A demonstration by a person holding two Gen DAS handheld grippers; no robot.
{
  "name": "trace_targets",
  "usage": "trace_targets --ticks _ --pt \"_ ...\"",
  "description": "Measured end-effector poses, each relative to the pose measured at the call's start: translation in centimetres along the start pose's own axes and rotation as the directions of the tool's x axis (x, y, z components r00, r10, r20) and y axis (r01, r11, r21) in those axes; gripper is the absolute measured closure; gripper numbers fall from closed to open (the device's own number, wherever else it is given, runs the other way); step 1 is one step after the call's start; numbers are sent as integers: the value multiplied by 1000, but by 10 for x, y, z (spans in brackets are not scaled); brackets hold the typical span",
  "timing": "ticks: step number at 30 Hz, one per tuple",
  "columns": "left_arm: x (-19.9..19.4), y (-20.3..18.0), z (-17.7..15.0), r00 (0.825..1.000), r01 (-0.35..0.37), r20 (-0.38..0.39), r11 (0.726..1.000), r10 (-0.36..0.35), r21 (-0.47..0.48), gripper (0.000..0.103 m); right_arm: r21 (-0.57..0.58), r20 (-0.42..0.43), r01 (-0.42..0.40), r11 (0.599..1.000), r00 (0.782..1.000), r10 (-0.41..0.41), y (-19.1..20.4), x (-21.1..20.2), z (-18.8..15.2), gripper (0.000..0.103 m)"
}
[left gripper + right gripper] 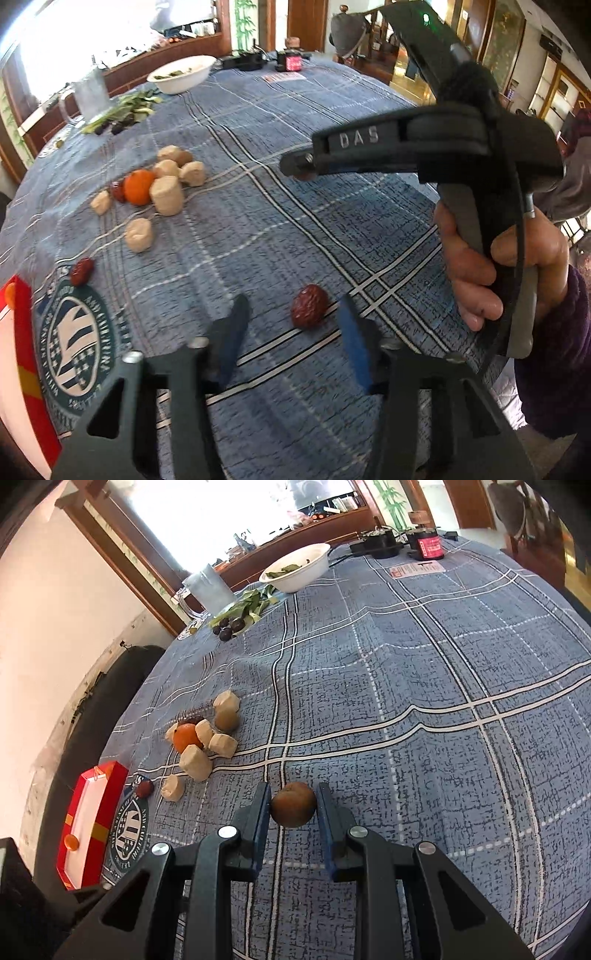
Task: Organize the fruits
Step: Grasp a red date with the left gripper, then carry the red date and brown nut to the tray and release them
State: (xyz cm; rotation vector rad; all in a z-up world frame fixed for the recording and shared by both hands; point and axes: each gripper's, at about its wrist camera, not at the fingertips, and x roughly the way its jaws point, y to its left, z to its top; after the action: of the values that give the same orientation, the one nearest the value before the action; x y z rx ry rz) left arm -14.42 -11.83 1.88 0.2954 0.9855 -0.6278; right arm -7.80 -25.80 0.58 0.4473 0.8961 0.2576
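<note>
Jaws of the left gripper (291,325) stand open, low over the tablecloth (258,229), with a wrinkled red date (309,305) lying on the cloth between the fingers and touching neither. Jaws of the right gripper (293,805) are closed on a brown round fruit (293,804), both pads against its sides. The left view shows this gripper from the side, held by the right hand (491,273) above the cloth.

Left of the grippers, a red tray (92,812) sits at the table edge with one small orange fruit (71,842) inside. A second date (144,788) lies just beside the tray, near a printed emblem (127,830).

Farther out, beige chunks (195,762) cluster around an orange (186,737), several touching it.

At the far side stand dark plums (231,626) on green leaves (251,603), a glass mug (208,589) and a white bowl (299,568).
</note>
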Motion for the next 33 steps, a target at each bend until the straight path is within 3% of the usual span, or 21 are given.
trace_targets --ticks 2,9,15,22,28,33 --pt "5 -1 1 1000 8 -9 1000 -8 2 60 -2 2 -2 1000 1000 2 1 1 0 79" --pt "9 -3 1 1000 8 -4 1000 -8 23 80 -6 3 1 1000 1000 -1 2 2 1 79" --pt "5 0 -4 1000 10 13 1000 -10 11 81 -17 45 22 1000 999 -21 3 -2 2 79" --pt "-33 47 -21 994 -54 89 987 68 -151 80 -37 88 50 998 995 -46 7 -5 2 79" --pt "-94 106 -53 958 -156 178 932 223 -328 80 -22 133 60 998 990 -57 9 -12 0 79" --pt "-134 162 -88 900 -272 193 848 392 -455 80 -116 54 -22 993 998 28 66 11 -15 79"
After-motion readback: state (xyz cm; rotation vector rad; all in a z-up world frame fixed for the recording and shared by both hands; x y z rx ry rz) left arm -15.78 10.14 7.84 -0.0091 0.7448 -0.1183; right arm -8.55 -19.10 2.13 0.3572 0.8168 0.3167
